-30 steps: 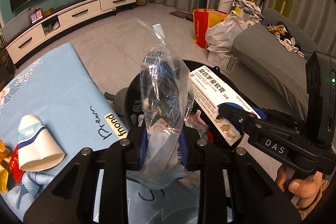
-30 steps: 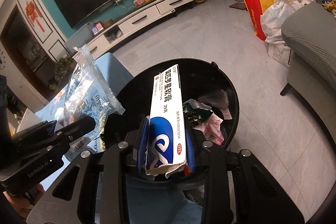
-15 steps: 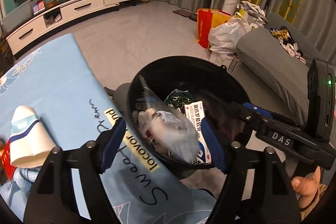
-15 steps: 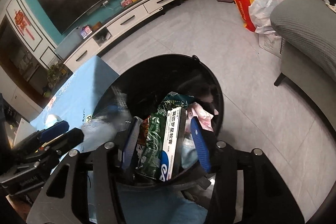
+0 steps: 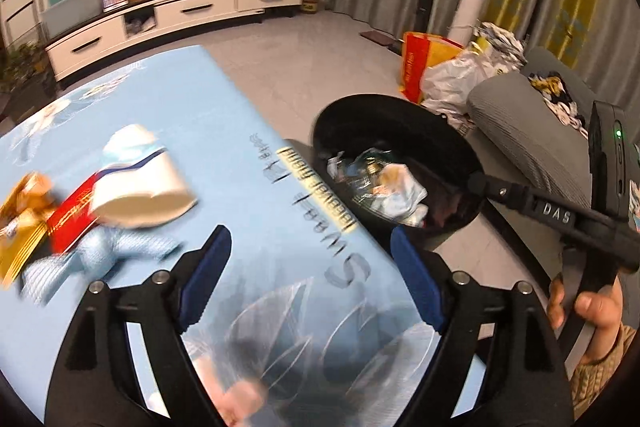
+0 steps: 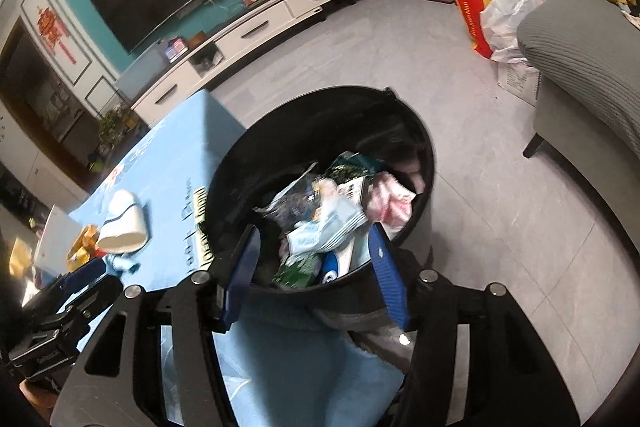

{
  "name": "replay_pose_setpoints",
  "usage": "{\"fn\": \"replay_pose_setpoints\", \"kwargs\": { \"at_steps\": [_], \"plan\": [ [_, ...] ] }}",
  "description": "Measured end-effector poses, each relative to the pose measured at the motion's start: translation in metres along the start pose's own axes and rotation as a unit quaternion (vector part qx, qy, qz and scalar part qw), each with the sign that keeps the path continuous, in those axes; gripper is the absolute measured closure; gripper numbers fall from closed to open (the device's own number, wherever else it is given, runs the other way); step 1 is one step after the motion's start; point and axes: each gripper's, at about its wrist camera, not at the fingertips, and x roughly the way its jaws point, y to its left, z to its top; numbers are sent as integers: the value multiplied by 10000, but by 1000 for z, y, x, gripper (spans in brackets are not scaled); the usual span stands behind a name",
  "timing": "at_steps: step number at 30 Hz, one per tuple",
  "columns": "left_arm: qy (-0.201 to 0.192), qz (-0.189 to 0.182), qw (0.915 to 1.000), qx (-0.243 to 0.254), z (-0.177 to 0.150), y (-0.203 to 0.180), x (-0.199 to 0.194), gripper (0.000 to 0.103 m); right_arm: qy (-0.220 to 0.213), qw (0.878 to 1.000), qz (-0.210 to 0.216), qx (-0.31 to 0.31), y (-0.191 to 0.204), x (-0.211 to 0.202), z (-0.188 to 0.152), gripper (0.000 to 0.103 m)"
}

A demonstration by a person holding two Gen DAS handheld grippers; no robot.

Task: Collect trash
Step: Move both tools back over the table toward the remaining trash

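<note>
A black round trash bin (image 6: 416, 131) stands on the floor beside the blue-clothed table (image 5: 224, 131) and holds wrappers, a clear plastic bag and a white medicine box (image 6: 340, 215). My right gripper (image 6: 316, 267) is open and empty just above the bin's near rim. My left gripper (image 5: 308, 275) is open and empty over the table's edge, left of the bin (image 5: 400, 115). On the table lie a tipped white paper cup (image 5: 140, 183), a red packet (image 5: 72, 219), a gold wrapper (image 5: 20, 227) and a crumpled blue tissue (image 5: 108, 251).
A grey sofa (image 6: 580, 59) stands to the right of the bin. A red bag (image 6: 472, 3) and a white plastic bag (image 6: 508, 15) sit on the floor beyond. A white TV cabinet (image 6: 260, 27) runs along the far wall.
Both grippers opened and dropped the plastic bag and the medicine box into the bin. The left gripper has since swung left over the table; the right has drawn back slightly.
</note>
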Motion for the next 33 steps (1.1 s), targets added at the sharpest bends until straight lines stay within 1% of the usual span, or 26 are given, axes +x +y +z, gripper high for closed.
{"fn": "replay_pose_setpoints", "kwargs": {
  "at_steps": [3,7,8,12,14,16,18,22,25,29,33],
  "plan": [
    [-67,109,9995,-288,-17,22,-22,20,60,9997,86,-211,18,-4,-5,47],
    [-217,344,9963,-757,-41,58,-55,19,134,9982,231,-536,47,-7,-12,47],
    [-266,408,9949,-887,-48,69,-64,19,151,9977,260,-608,54,-8,-13,47],
    [-377,713,9859,-1469,-74,110,-91,18,270,9947,379,-921,82,-9,-23,39],
    [-391,799,9816,-1688,-84,128,-99,18,369,9928,430,-1059,95,-6,-29,38],
    [-404,866,9778,-1867,-95,141,-106,18,486,9906,478,-1188,107,-2,-34,35],
    [-414,875,9756,-1968,-105,149,-109,18,578,9877,486,-1367,122,3,-40,28],
    [-439,826,9710,-2200,-122,161,-114,17,699,9812,516,-1725,148,11,-49,27],
    [-446,750,9679,-2356,-128,171,-114,17,746,9753,554,-2004,170,19,-53,27],
    [-497,604,9654,-2488,-126,174,-107,17,703,9661,639,-2401,198,32,-56,27],
    [-535,481,9646,-2536,-110,172,-87,17,626,9578,671,-2723,218,49,-53,27]
  ]
}}
